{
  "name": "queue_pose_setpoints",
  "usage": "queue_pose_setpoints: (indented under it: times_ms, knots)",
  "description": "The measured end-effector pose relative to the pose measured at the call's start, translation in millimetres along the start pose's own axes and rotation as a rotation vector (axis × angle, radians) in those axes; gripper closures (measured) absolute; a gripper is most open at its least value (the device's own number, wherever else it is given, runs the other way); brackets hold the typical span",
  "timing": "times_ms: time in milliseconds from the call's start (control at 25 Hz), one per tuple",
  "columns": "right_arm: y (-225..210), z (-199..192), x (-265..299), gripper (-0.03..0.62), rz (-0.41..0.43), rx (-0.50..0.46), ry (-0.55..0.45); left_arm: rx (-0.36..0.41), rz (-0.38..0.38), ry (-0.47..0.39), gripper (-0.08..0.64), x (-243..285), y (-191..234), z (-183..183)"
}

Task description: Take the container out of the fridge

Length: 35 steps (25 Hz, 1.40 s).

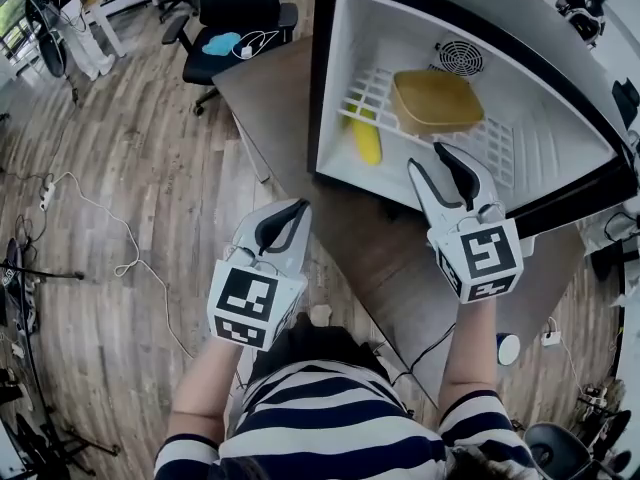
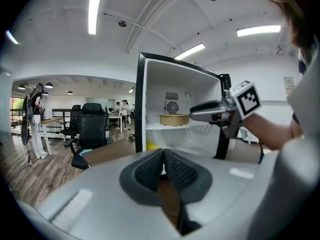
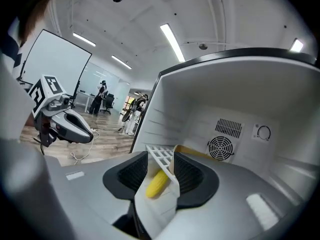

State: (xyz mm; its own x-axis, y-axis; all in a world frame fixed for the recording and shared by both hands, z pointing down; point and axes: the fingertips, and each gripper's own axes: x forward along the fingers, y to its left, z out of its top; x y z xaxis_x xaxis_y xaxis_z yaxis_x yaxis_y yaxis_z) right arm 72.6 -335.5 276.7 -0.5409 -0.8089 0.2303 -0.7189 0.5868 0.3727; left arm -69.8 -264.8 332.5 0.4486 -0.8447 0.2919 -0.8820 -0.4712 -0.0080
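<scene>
The fridge (image 1: 319, 78) stands open on a brown table. A tan, lidded container (image 1: 437, 101) sits on the white wire shelf (image 1: 367, 95) inside, in front of the round fan grille. Below the shelf lies a yellow corn-like item (image 1: 366, 140). My right gripper (image 1: 428, 158) is at the fridge's mouth, just short of the container, open and holding nothing. In the right gripper view, the corn (image 3: 156, 183) and shelf show through the gap of the right gripper (image 3: 161, 156). My left gripper (image 1: 298, 208) hangs back to the left, outside the fridge; its pads meet in the left gripper view (image 2: 163, 154).
The fridge rests on a brown table (image 1: 268, 98) whose edge runs toward me. A black office chair (image 1: 230, 23) stands behind the table at the left. A white cable (image 1: 100, 218) trails over the wood floor. A small white-blue cup (image 1: 508, 348) sits low at the right.
</scene>
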Motion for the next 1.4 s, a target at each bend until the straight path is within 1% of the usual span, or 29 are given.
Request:
queue_pose_setpoints:
  times_ms: [240,480,680,880,1120,1200,1320,1400]
  knots:
    - [-23.4,9.4,21.4,0.436,-0.024,-0.104,-0.034,-0.001,-0.008,0.010,0.560,21.8,1.6,6.6]
    - [-34.3,6.1,39.9,0.433,-0.014,-0.187,-0.019,0.002,-0.012,0.018,0.560,37.2,1.2,7.7]
    - [-35.7,-1.5,57.0,0.434,0.031,-0.222,0.019,-0.005,-0.009,0.021,0.560,46.1,10.9,8.2]
    - [-40.4,-13.4,61.2,0.431,0.069,-0.262,0.071,-0.016,-0.003,0.020,0.560,51.6,13.7,9.8]
    - [-40.5,-28.8,67.7,0.416,0.121,-0.340,0.127,-0.032,0.004,0.007,0.560,59.6,21.5,9.1]
    - [-42.0,-33.8,68.8,0.416,0.142,-0.379,0.156,-0.038,0.010,0.006,0.560,61.2,23.0,9.2]
    - [-42.8,-42.7,72.9,0.422,0.190,-0.474,0.220,-0.045,0.019,0.003,0.560,63.3,25.3,9.1]
    - [-41.4,-44.3,76.1,0.437,0.225,-0.502,0.241,-0.049,0.022,0.002,0.560,64.7,27.5,9.1]
